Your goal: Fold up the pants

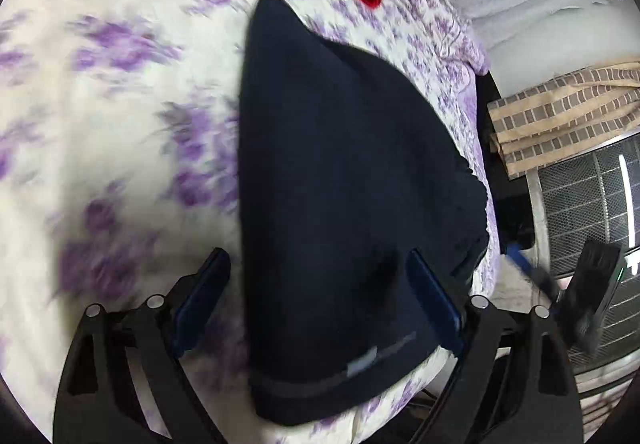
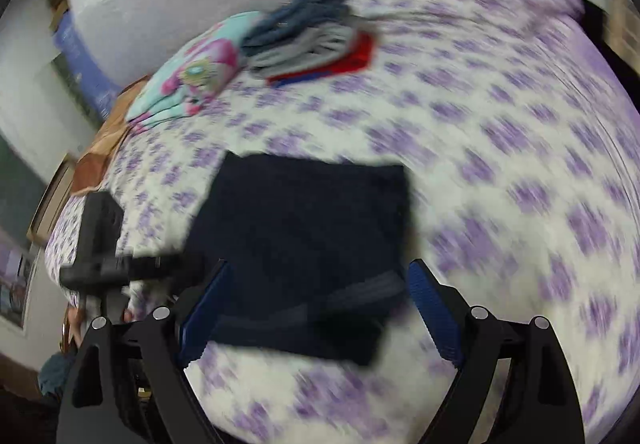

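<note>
Dark navy pants [image 1: 340,212] lie folded into a compact bundle on the bed; they also show in the right wrist view [image 2: 304,244]. My left gripper [image 1: 320,304] is open, its blue pads either side of the bundle's near end, above it. My right gripper [image 2: 320,308] is open over the bundle's near edge with its waistband. The other gripper shows at the right edge in the left wrist view [image 1: 592,296] and at the left in the right wrist view [image 2: 100,244]. Both views are motion-blurred.
The bed has a white sheet with purple flowers [image 2: 500,164]. A stack of folded clothes, blue, grey and red [image 2: 316,40], lies at the far side, beside a pink and teal pillow [image 2: 192,76]. A heater grille [image 1: 588,204] and brick-patterned cloth [image 1: 560,116] stand beside the bed.
</note>
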A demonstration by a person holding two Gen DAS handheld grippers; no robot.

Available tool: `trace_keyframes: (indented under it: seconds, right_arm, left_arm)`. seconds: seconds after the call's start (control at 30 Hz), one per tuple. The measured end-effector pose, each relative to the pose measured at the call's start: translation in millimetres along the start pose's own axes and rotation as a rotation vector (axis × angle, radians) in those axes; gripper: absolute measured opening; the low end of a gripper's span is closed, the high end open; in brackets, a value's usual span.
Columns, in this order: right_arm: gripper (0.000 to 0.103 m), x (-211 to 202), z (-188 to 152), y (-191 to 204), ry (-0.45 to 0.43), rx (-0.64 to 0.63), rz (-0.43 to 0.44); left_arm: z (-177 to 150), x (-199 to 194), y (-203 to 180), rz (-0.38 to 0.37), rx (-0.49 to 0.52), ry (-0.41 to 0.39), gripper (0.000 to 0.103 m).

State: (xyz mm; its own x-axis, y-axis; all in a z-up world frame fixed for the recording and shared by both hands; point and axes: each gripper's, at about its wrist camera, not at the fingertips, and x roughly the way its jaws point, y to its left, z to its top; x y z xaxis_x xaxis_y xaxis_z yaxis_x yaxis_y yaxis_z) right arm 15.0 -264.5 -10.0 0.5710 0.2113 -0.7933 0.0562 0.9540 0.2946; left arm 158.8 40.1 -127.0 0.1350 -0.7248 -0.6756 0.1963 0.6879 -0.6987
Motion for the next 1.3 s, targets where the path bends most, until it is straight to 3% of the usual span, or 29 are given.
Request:
trace_keyframes:
  seconds: [0.13, 0.23, 0.33, 0.4, 0.57, 0.63, 0.77, 0.8, 0.83, 0.9, 0.97, 1.03, 1.1, 1.2, 1.3]
  right_arm:
    - [0.089, -7, -19, -31, -0.006, 0.103, -0.005]
    - [0.089, 3, -12, -42, 0.002, 0.165, 0.031]
    - [0.089, 31, -2, -45, 0.079, 0.194, 0.075]
    - [0.089, 55, 1, -52, 0.151, 0.254, 0.127]
    - [0.091, 113, -1, -57, 0.32, 0.362, 0.351]
    - [0.1, 128, 2, -48, 0.324, 0.338, 0.384]
    - [0.1, 132, 9, -43, 0.313, 0.332, 0.385]
    - [0.09, 128, 9, -46, 0.289, 0.342, 0.387]
    - [0.052, 122, 7, -47, 0.256, 0.326, 0.322]
    - [0.044, 114, 0, -45, 0.221, 0.299, 0.294]
    - [0.039, 98, -5, -30, 0.16, 0.24, 0.227]
    - [0.036, 76, -7, 2, 0.075, 0.093, 0.095]
    - [0.036, 57, -9, 32, 0.021, -0.031, 0.023]
    - [0.035, 37, -13, 57, -0.021, -0.122, 0.025]
    - [0.035, 28, -7, 63, -0.041, -0.143, 0.063]
  left_arm:
    - [14, 14, -11, -0.014, 0.014, -0.001, 0.097]
    - [6, 15, -23, 0.051, 0.079, -0.029, 0.095]
    - [-1, 13, -27, 0.104, 0.117, -0.041, 0.089]
    - [-2, 12, -26, 0.098, 0.119, -0.035, 0.089]
    - [3, 18, -21, 0.063, 0.119, 0.005, 0.092]
    - [8, 22, -23, 0.046, 0.111, 0.022, 0.096]
    - [15, 26, -26, 0.045, 0.083, 0.033, 0.095]
    - [13, 23, -27, 0.047, 0.085, 0.026, 0.09]
    - [11, 22, -29, 0.054, 0.093, 0.019, 0.082]
    - [3, 18, -36, 0.109, 0.135, -0.013, 0.068]
    - [-5, 12, -44, 0.135, 0.167, -0.039, 0.059]
    - [-11, 2, -55, 0.158, 0.198, -0.071, 0.05]
    - [-17, -9, -64, 0.169, 0.229, -0.093, 0.043]
    - [-29, -28, -74, 0.175, 0.258, -0.121, 0.039]
    - [-32, -52, -77, 0.132, 0.238, -0.169, 0.036]
